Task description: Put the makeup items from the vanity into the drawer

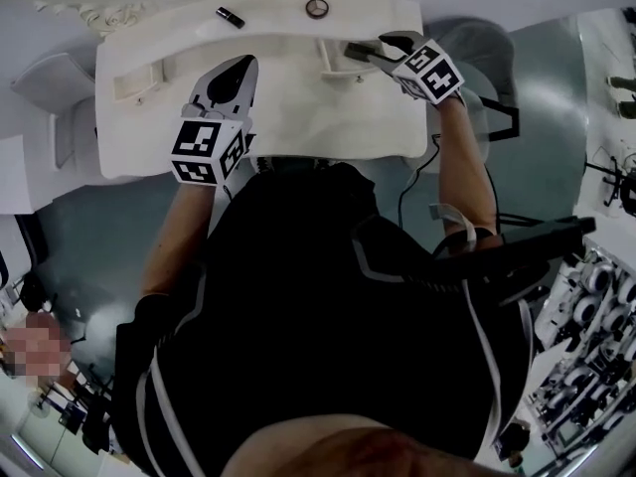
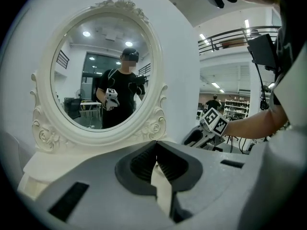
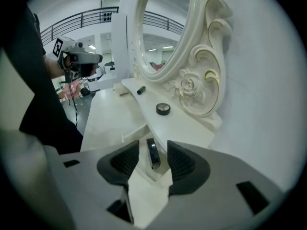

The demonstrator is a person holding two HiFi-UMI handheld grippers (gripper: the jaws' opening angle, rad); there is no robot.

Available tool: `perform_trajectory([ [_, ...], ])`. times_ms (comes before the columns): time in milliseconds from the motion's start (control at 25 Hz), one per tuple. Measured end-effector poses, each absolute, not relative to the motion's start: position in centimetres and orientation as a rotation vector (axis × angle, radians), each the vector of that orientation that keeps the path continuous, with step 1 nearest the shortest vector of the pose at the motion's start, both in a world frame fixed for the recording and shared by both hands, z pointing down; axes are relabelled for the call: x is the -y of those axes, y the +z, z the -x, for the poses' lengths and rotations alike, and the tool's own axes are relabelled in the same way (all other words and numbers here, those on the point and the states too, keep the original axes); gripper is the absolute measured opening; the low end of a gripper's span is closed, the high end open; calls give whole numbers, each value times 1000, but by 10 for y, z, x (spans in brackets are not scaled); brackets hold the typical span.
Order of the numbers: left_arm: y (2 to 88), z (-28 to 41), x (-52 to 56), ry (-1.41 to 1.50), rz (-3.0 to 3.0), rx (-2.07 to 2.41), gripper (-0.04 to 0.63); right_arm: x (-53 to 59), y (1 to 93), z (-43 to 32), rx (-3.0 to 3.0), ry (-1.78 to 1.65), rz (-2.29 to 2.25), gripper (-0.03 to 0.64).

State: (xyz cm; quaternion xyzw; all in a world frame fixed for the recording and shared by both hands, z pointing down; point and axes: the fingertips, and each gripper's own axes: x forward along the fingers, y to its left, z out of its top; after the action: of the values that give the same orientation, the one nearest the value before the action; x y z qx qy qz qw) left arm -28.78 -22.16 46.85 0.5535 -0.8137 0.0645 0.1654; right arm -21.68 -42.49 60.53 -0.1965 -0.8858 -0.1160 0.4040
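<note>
- Head view: my left gripper [image 1: 238, 73] hovers over the near left part of the white vanity [image 1: 298, 127]. My right gripper [image 1: 370, 53] is further right, at a small open drawer [image 1: 328, 64]. A black tube [image 1: 230, 16] and a round compact [image 1: 317, 8] sit on the far shelf, well apart.
- Left gripper view: jaws clenched together with nothing between them, facing the oval mirror [image 2: 103, 75].
- Right gripper view: jaws spread and released. A slim dark makeup item [image 3: 152, 153] lies down in the drawer between them, and neither pad touches it. The compact is farther off, with the tube beyond it to the left.
</note>
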Motion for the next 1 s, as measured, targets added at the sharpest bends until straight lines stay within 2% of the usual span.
perform_trajectory([
  [560, 402, 306, 234, 125, -1864, 2312, 5, 389, 440, 201, 2662, -146, 215, 178],
  [1000, 355, 311, 224, 41, -1942, 2267, 5, 372, 352, 177, 2849, -48, -55, 92],
])
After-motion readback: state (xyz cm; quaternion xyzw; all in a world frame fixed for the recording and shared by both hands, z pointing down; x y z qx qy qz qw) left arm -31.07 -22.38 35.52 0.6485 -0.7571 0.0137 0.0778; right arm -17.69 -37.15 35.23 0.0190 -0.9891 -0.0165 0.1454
